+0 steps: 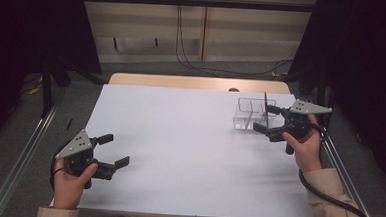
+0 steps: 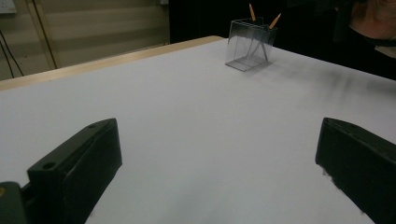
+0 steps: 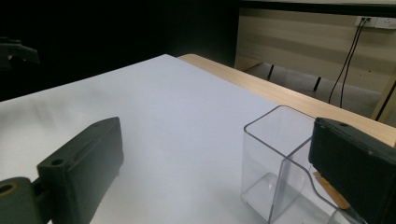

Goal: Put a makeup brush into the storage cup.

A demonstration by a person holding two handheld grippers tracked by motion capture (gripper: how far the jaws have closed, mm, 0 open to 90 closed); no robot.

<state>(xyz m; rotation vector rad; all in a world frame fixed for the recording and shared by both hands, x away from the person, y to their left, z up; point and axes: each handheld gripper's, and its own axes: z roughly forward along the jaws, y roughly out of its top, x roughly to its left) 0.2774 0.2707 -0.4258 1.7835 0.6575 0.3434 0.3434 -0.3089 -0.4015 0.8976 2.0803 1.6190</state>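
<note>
My left hand-held gripper [image 1: 109,150] sits near me on the bare white desk [image 1: 179,148], jaws wide, empty. Farther off, right hand-held gripper [image 1: 266,119] is open w/ nothing held, beside the clear box [image 1: 248,114] holding two pencils [image 2: 274,21]. Prob. done.

Overhead forward view, low gripper views

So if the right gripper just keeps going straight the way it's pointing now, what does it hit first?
Most likely the clear plastic container. In the right gripper view it stands just ahead of the right gripper, partly behind one open jaw, so that jaw would probably catch its wall first. Exact depth is hard to judge.
</note>
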